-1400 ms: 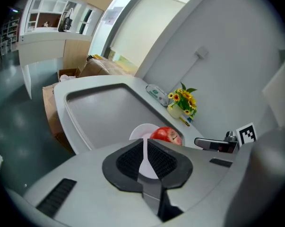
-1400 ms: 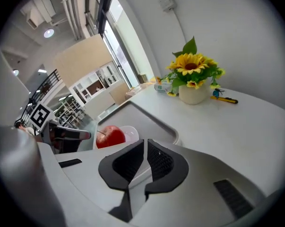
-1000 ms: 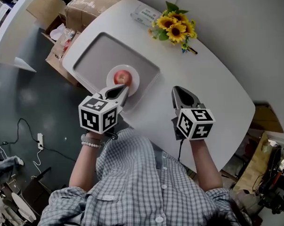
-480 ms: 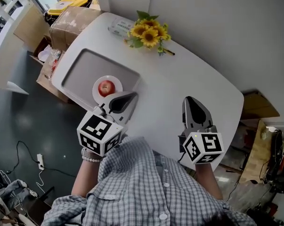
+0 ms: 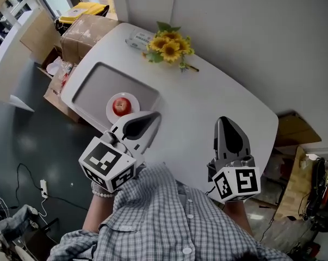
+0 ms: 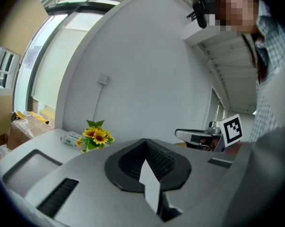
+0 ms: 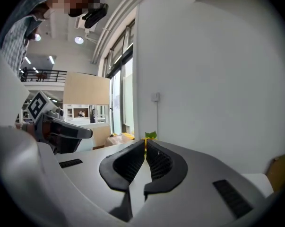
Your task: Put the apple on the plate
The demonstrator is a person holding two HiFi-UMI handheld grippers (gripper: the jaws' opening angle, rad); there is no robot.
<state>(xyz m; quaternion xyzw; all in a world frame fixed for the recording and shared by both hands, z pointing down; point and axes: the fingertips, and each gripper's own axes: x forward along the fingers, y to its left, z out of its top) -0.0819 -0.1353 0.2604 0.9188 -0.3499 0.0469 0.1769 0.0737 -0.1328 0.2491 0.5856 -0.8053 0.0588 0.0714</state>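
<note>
A red apple sits on a small white plate that rests at the near edge of a grey tray. My left gripper is raised above the table just right of the plate, its jaws shut and empty. My right gripper hangs over the table's right part, also shut with nothing in it. In the left gripper view the jaws meet at their tips, and the tray shows at lower left. In the right gripper view the jaws touch at the tips.
A bunch of sunflowers and a flat packet lie at the white table's far edge. Cardboard boxes stand on the floor beyond the table's left end. A wall runs behind the table.
Both grippers have risen and drawn back from the table toward the person. The left gripper has left the plate, where the apple stays.
</note>
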